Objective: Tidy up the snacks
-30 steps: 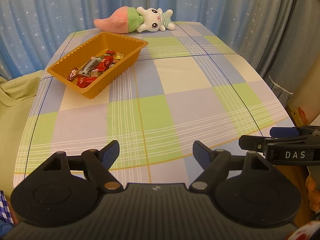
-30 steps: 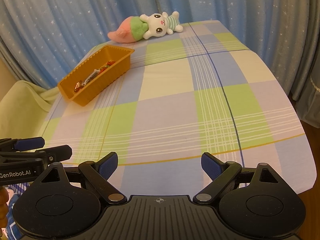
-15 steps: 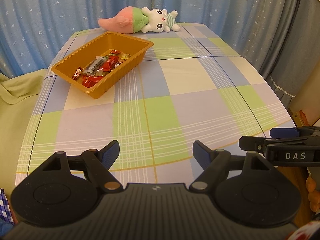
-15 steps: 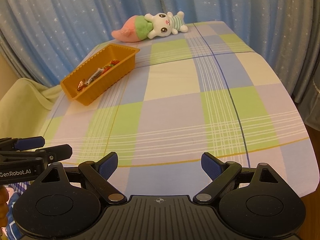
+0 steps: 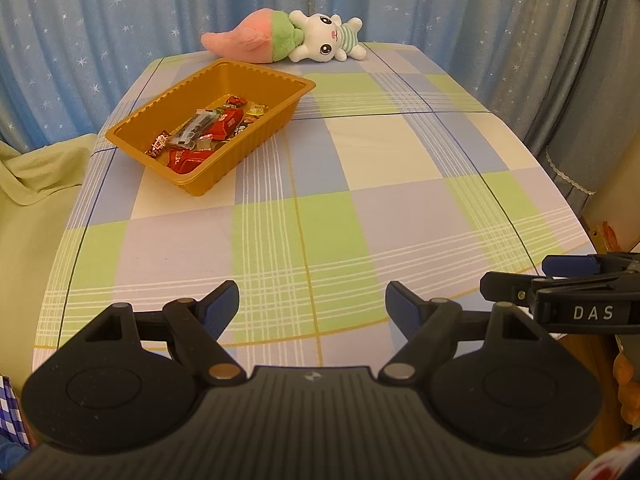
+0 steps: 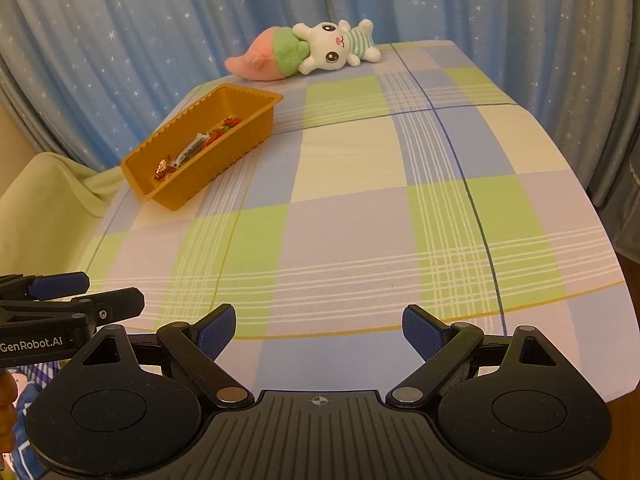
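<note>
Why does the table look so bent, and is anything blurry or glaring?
Left wrist view: the fisheye lens bows the checked tablecloth edges; the orange tray and its snacks stay sharp, under warm, even light. Right wrist view: same curving, dark corners, no glare, only a soft shadow beside the plush toy.

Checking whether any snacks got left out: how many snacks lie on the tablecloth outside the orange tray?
0. Every snack in view, including the red wrappers, sits inside the orange tray at the tablecloth's far left; its wall may hide a few.

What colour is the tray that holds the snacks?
Orange-brown; the tray shows best in the left wrist view.
</note>
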